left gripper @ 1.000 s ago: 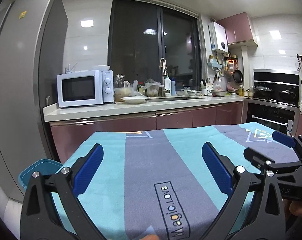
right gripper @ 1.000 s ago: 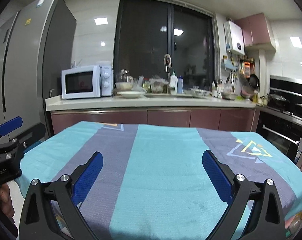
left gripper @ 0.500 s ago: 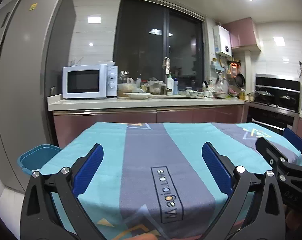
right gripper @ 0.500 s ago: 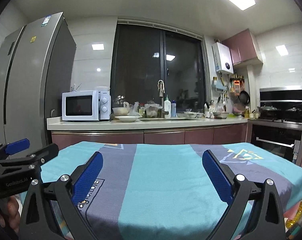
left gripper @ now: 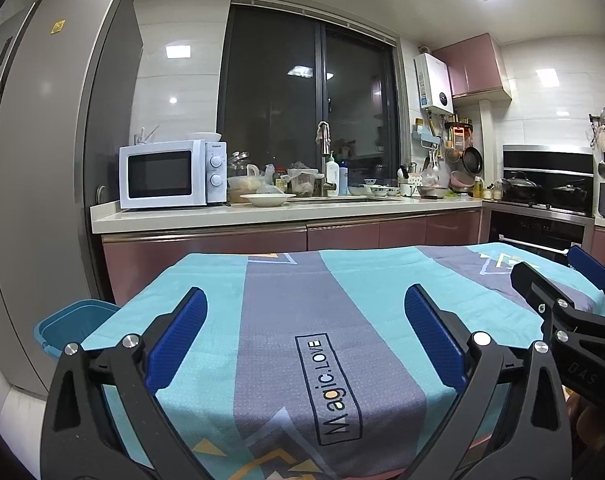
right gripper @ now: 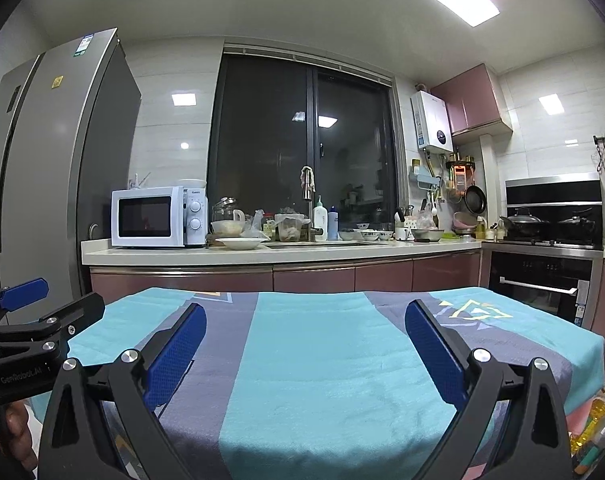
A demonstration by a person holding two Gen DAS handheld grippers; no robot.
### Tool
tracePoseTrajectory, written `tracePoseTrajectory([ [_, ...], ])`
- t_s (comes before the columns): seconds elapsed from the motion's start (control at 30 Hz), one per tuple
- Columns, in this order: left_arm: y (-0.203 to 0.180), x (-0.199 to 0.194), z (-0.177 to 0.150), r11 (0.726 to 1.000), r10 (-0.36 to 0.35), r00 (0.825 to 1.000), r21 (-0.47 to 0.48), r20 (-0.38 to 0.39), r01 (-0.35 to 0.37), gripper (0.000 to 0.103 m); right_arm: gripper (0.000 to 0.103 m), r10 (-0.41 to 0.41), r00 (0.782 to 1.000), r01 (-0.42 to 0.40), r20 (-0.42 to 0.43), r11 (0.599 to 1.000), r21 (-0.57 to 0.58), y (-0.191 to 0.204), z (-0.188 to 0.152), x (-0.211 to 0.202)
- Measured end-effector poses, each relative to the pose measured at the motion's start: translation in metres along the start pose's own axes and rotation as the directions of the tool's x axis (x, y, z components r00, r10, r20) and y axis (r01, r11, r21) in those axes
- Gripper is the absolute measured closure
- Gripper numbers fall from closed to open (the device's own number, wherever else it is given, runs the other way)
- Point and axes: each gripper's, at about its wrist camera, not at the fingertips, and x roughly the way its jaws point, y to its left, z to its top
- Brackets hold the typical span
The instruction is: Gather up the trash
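Left wrist view: the left gripper (left gripper: 304, 334) is hovering over the striped cloth (left gripper: 302, 292) on the counter, its blue fingers (left gripper: 178, 338) spread wide and holding nothing. No trash is lying on the cloth here. A blue bin (left gripper: 68, 322) is sitting low beside the counter's left edge, in front of the fridge (left gripper: 42, 184), so the left gripper is likely the nearer one to it. The right gripper (left gripper: 562, 292) is showing at the right edge, its fingers apart.

Right wrist view: the right gripper (right gripper: 304, 350) is pointing level across the cloth (right gripper: 322, 344), fingers (right gripper: 432, 354) spread and empty. This view alone is showing what may be trash: bottles or wrappers (right gripper: 594, 428) low at the right, below the counter's edge, nearer the right gripper; their long axis cannot be told. The bin is hidden here. The left gripper (right gripper: 42, 304) is showing at the left, fingers apart.
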Motion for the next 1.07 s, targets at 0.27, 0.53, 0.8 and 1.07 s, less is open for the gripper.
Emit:
tracePoseTrajectory([
  [0.27,0.005,-0.002,-0.001,1.0,0.006,1.0,-0.006,0.01,-0.006,0.006,0.007,0.002,1.0,-0.002,-0.002,1.0,-0.019,0.004,0.0,0.0],
  [0.53,0.006,-0.005,-0.003,1.0,0.007,1.0,-0.004,0.016,-0.007,0.006,0.007,0.003,1.0,-0.003,-0.003,1.0,-0.024,0.003,-0.001,-0.003],
  [0.8,0.008,-0.005,-0.001,1.0,0.002,1.0,0.004,0.029,-0.003,0.006,0.007,0.003,1.0,-0.003,-0.012,1.0,-0.022,0.002,0.0,-0.002],
  [1.07,0.012,0.003,0.0,1.0,0.005,1.0,-0.003,0.01,-0.005,0.006,0.007,0.007,0.999,-0.008,-0.04,1.0,-0.013,-0.002,-0.001,0.003],
])
